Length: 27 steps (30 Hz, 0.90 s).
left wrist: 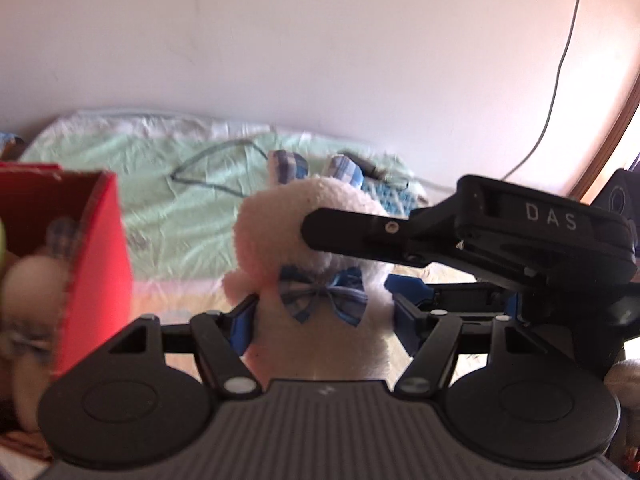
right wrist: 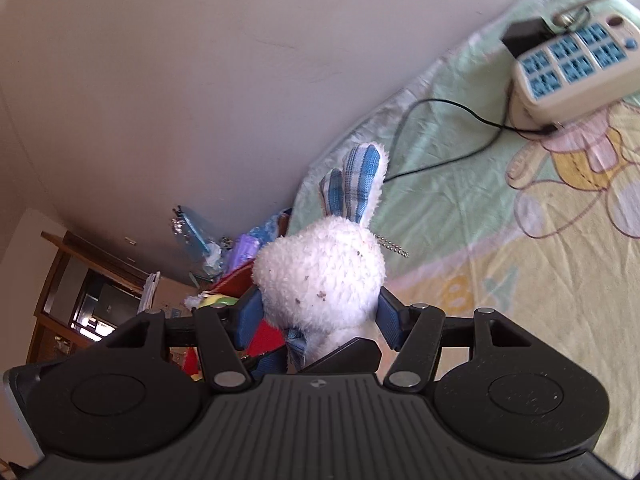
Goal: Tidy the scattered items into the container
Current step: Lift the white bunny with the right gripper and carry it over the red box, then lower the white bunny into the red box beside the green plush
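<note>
A white plush rabbit [left wrist: 296, 224] with blue plaid ears and a blue bow is held in the air by both grippers. My left gripper [left wrist: 320, 312] is shut on its body below the bow. My right gripper [right wrist: 318, 316] is shut on its head [right wrist: 324, 276]; one black finger [left wrist: 352, 228] shows across the head in the left wrist view. The red cardboard box [left wrist: 96, 264] stands at the left, with another plush toy [left wrist: 32, 280] inside. The box shows behind the rabbit in the right wrist view [right wrist: 268, 336].
A green and yellow cartoon sheet [right wrist: 520, 260] covers the bed. A white power strip [right wrist: 576, 64] with blue sockets and a black cable [right wrist: 448, 152] lie on it near the wall. Clutter and a wooden cabinet [right wrist: 72, 300] stand beyond the bed's end.
</note>
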Motion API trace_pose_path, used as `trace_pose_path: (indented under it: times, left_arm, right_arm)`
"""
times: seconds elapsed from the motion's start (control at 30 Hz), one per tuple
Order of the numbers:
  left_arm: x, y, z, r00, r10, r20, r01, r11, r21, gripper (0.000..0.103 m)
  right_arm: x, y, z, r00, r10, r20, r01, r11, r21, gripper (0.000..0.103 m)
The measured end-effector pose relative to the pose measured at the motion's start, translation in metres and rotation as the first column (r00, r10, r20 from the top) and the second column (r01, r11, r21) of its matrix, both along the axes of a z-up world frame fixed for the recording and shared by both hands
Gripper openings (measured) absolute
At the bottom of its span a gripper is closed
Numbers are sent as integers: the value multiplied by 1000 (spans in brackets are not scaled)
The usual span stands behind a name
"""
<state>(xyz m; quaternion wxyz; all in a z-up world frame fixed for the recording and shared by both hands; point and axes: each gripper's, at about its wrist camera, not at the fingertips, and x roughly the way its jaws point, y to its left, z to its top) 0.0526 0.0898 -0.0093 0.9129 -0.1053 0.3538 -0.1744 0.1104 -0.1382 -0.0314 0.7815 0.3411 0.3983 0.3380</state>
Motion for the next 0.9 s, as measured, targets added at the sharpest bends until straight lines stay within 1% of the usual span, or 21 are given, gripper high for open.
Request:
trace_pose_path:
  times: [0.2, 0.33, 0.47, 0.6, 0.7, 0.8, 0.9]
  left_arm:
    - [-26, 39, 26, 997, 49, 66, -48, 998, -28, 70]
    - [-35, 68, 35, 994, 70, 87, -67, 997, -40, 70]
    - [-40, 99, 36, 994, 90, 69, -85, 994, -71, 70]
    - [-42, 126, 32, 994, 97, 48, -92, 992, -83, 70]
    - [-40, 142, 24, 996, 85, 27, -83, 992, -91, 71]
    - [-35, 158, 14, 997, 72, -1, -72, 991, -114, 71]
    - [-31, 170, 6, 998, 59, -23, -61, 990, -126, 71]
  right_arm:
    - [-18, 36, 31, 996, 42, 82, -42, 999, -5, 62]
    - [-27, 67, 42, 992, 60, 114, -59, 998, -20, 62]
    - [-34, 98, 45, 990, 77, 121, -71, 996, -53, 62]
    - [-41, 129, 45, 988, 89, 129, -75, 991, -107, 62]
    - [-45, 151, 44, 986, 90, 139, -67, 984, -166, 62]
    - [-49, 170, 42, 986, 83, 144, -49, 973, -224, 62]
    - [-50, 182, 35, 990, 62, 130, -28, 968, -248, 62]
